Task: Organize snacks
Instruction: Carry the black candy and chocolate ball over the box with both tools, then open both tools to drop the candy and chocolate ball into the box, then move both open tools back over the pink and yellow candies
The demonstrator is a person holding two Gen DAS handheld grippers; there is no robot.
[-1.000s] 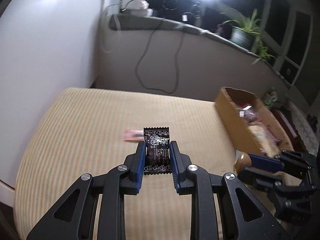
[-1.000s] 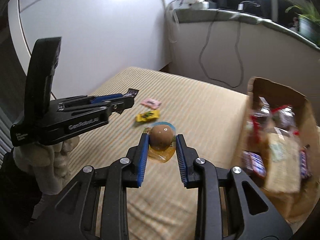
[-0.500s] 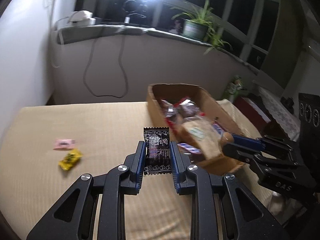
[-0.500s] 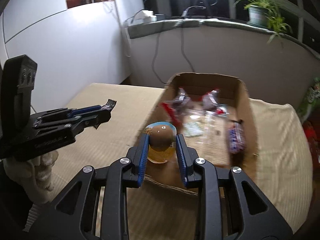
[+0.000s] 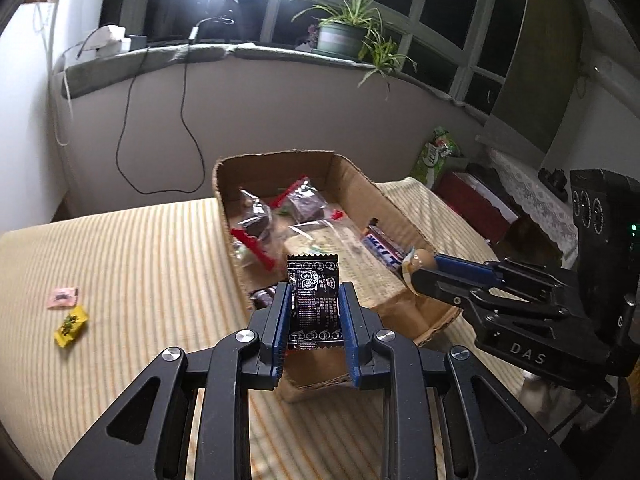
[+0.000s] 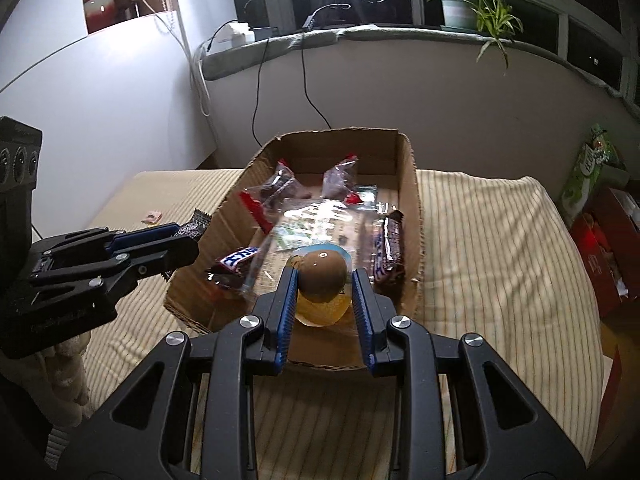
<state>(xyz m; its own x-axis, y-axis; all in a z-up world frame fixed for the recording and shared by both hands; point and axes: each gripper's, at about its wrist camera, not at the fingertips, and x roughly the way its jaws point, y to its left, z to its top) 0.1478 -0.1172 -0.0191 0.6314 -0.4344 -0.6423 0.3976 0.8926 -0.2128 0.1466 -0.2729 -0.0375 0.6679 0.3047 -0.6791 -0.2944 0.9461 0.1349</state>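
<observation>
Left claw [image 5: 314,312] pinches a black snack packet [image 5: 314,300]; right claw [image 6: 324,300] clamps a jelly cup [image 6: 322,288] above the cardboard box [image 6: 410,184].

The left tool [image 5: 314,312] is held up in the air, its two blue fingers [image 5: 280,320] squeezed on a black packet [image 5: 314,300]. The right tool [image 6: 324,292] is up too, pinching a round brown snack [image 6: 322,276] at the frame's middle.
</observation>
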